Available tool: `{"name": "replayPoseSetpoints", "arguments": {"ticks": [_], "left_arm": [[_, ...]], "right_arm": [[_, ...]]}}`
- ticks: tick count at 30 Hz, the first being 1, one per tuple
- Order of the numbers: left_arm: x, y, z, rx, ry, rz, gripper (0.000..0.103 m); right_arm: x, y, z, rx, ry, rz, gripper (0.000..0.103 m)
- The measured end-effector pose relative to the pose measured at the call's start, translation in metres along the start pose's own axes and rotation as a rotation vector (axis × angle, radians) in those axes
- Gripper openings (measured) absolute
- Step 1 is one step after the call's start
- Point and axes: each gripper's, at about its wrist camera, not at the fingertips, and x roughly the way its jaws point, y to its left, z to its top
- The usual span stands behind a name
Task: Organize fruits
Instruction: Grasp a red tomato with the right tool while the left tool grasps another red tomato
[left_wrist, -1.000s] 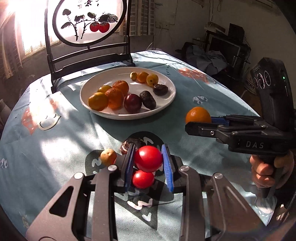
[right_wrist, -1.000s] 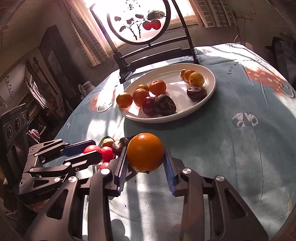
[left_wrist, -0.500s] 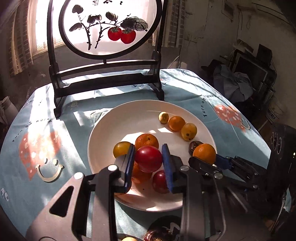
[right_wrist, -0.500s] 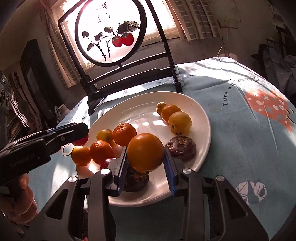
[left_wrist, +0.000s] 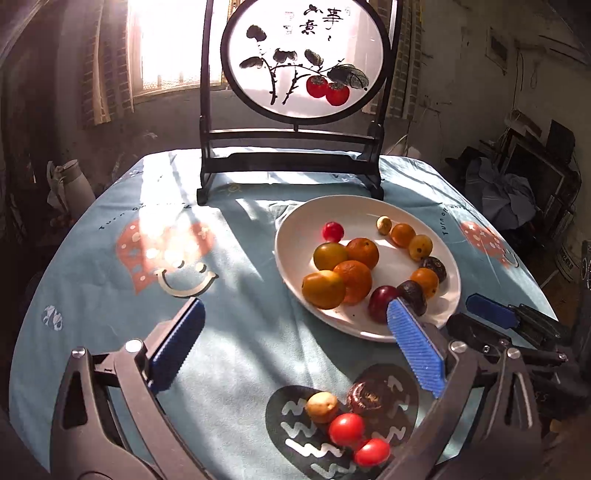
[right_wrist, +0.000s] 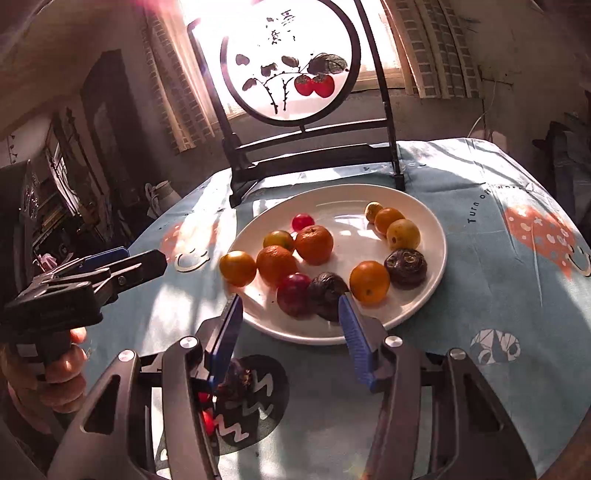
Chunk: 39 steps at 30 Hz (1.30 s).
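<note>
Left gripper (left_wrist: 295, 350): the jaws are seen opening very wide, and nothing is held between them; only the blue cloth is under them.
Right gripper (right_wrist: 291, 336): the jaws are opening, with no fruit between the pads; it is placed at the 6 o'clock edge of the plate.
White plate (left_wrist: 295, 229): it is set on the bench (left_wrist: 240, 332) in front of the painted screen (left_wrist: 306, 59). Oranges (left_wrist: 352, 280) and yellow fruits are grouped at its 9 o'clock side, a small red tomato (left_wrist: 333, 231) lies at 11 o'clock, a row of small fruits runs from 1 to 3 o'clock, and a plum (left_wrist: 382, 302) with dark wrinkled fruits lies near 5 o'clock.
Fruits not yet on the plate: two cherry tomatoes (left_wrist: 346, 428), a small tan fruit (left_wrist: 322, 407) and a dark wrinkled fruit (left_wrist: 365, 397) lie on the dark heart print, close to the camera.
Handling: the tomatoes are judged light, smooth and easily crushed, and they may roll. They should be taken across the widest part, with a gentle closing.
</note>
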Motion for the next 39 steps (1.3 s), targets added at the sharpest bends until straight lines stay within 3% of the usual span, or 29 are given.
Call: {"name": "replayPoseSetpoints", "arguments": {"ticks": [5, 9, 13, 23, 33, 39], "left_arm": [[-0.004, 0.052, -0.042, -0.168, 0.044, 0.060, 0.101], [-0.007, 0.070, -0.049, -0.228, 0.059, 0.082, 0.101], [-0.018, 0.067, -0.049, -0.194, 0.016, 0.138, 0.101], [-0.022, 0.051, -0.050, -0.132, 0.015, 0.112, 0.101], [-0.022, 0.056, -0.051, -0.152, 0.024, 0.110, 0.101], [-0.021, 0.055, -0.051, -0.145, 0.026, 0.112, 0.101]], "right_arm": [[0.003, 0.053, -0.036, -0.138, 0.119, 0.051, 0.054], [0.012, 0.077, -0.058, -0.187, 0.210, 0.067, 0.055], [0.020, 0.088, -0.070, -0.237, 0.240, 0.063, 0.054], [0.032, 0.082, -0.074, -0.223, 0.270, 0.035, 0.044], [0.034, 0.082, -0.075, -0.229, 0.257, 0.028, 0.043], [0.037, 0.083, -0.077, -0.238, 0.269, 0.026, 0.032]]}}
